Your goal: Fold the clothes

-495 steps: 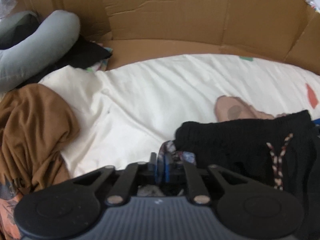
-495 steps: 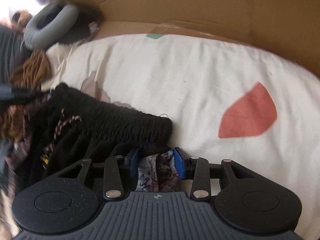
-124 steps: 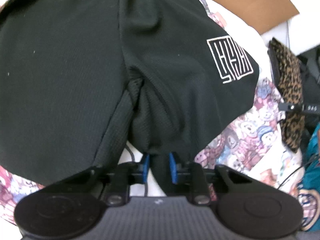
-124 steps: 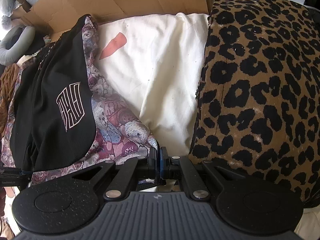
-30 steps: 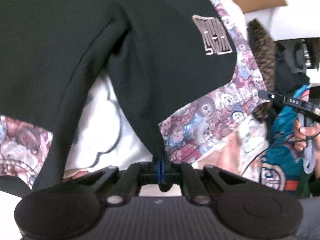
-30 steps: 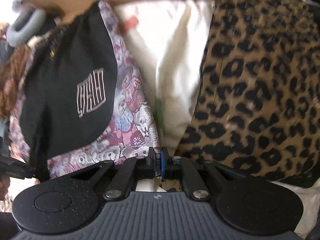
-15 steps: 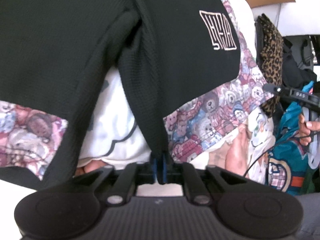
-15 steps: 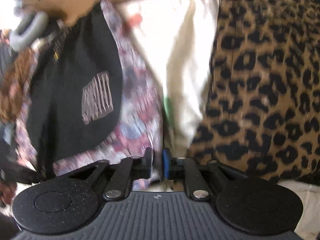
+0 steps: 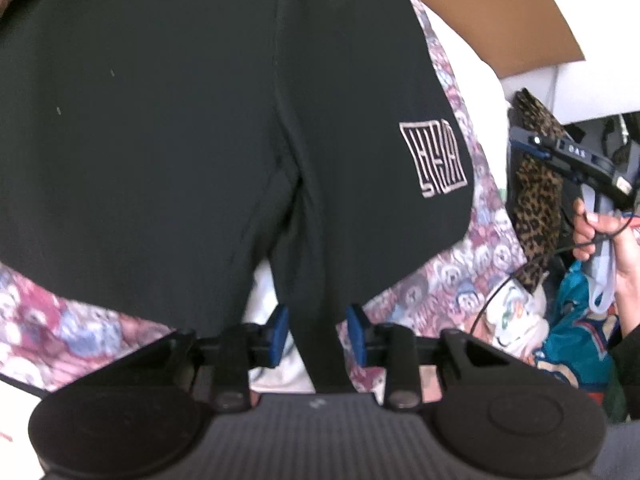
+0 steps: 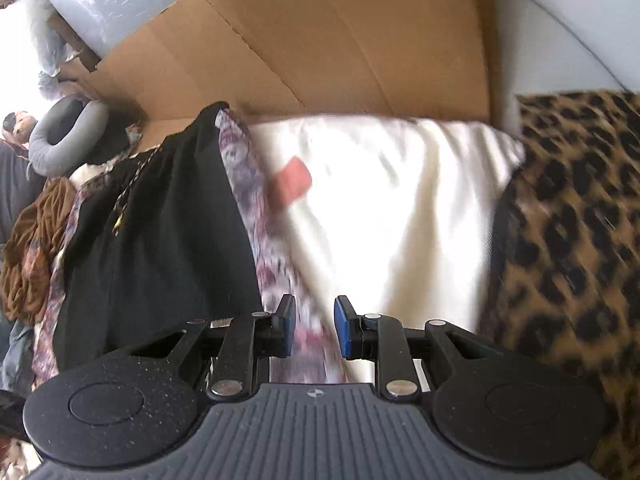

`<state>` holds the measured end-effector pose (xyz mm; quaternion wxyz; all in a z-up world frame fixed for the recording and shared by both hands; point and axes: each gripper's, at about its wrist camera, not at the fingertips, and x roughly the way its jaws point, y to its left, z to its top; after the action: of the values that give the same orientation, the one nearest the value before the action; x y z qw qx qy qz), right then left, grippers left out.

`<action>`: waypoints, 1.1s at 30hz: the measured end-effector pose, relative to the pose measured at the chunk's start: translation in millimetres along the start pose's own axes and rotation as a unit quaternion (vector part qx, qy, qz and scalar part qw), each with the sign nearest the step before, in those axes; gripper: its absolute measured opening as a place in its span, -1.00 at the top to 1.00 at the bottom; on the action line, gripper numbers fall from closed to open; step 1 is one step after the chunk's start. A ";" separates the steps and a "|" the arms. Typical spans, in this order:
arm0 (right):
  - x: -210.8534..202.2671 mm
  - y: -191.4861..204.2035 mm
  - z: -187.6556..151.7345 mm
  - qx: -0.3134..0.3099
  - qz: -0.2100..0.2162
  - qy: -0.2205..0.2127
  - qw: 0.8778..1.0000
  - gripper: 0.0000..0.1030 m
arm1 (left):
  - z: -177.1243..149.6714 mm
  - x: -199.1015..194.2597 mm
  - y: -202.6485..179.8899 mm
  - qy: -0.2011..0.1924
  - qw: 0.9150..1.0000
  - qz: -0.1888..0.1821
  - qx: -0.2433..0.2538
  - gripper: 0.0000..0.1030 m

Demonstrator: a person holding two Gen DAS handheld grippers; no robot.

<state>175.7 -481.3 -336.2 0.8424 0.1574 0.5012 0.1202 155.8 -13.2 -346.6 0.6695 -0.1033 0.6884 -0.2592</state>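
Note:
Black shorts (image 9: 160, 140) with a pale square logo (image 9: 434, 160) lie spread on a bear-patterned cloth (image 9: 440, 280). My left gripper (image 9: 316, 332) hovers at the shorts' lower edge. Its jaws are opening, and a strip of the black fabric runs between the blue pads without being pinched. In the right wrist view the shorts (image 10: 172, 240) and the patterned cloth (image 10: 256, 208) lie to the left. My right gripper (image 10: 314, 328) is over that cloth's edge. Its jaws are also opening, with the cloth beneath them and nothing gripped.
A white sheet (image 10: 380, 208) covers the surface, walled behind by cardboard (image 10: 320, 52). Leopard-print fabric (image 10: 568, 240) fills the right side. A grey neck pillow (image 10: 68, 128) and a brown garment (image 10: 36, 240) sit far left. A person's hand (image 9: 600, 236) shows at the right.
Both grippers have gone from shut to parted, the left one letting go of the shorts' hem. The left view has pulled back over the shorts. The right view has swung up towards the cardboard.

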 end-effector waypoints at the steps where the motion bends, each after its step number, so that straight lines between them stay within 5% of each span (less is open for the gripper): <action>1: 6.6 1.4 5.0 -0.001 -0.001 -0.005 1.000 0.57 | 5.6 -3.3 0.0 -0.003 1.000 0.005 0.002 0.33; 9: 61.8 20.4 30.4 -0.013 -0.005 -0.018 1.000 0.57 | 47.8 -18.2 8.8 -0.047 0.998 0.051 0.005 0.30; 16: 87.5 30.7 32.0 -0.037 -0.020 -0.013 0.999 0.57 | 64.1 -16.5 6.2 -0.099 0.994 0.042 -0.006 0.30; 33: 95.8 36.1 33.0 -0.037 -0.015 -0.025 0.999 0.57 | 56.0 -8.5 17.7 -0.101 0.993 0.053 -0.031 0.30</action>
<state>248.1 -418.2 -384.7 0.8617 0.1214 0.4773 0.1221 214.7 -6.4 -346.3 0.7451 -0.1130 0.6293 -0.1900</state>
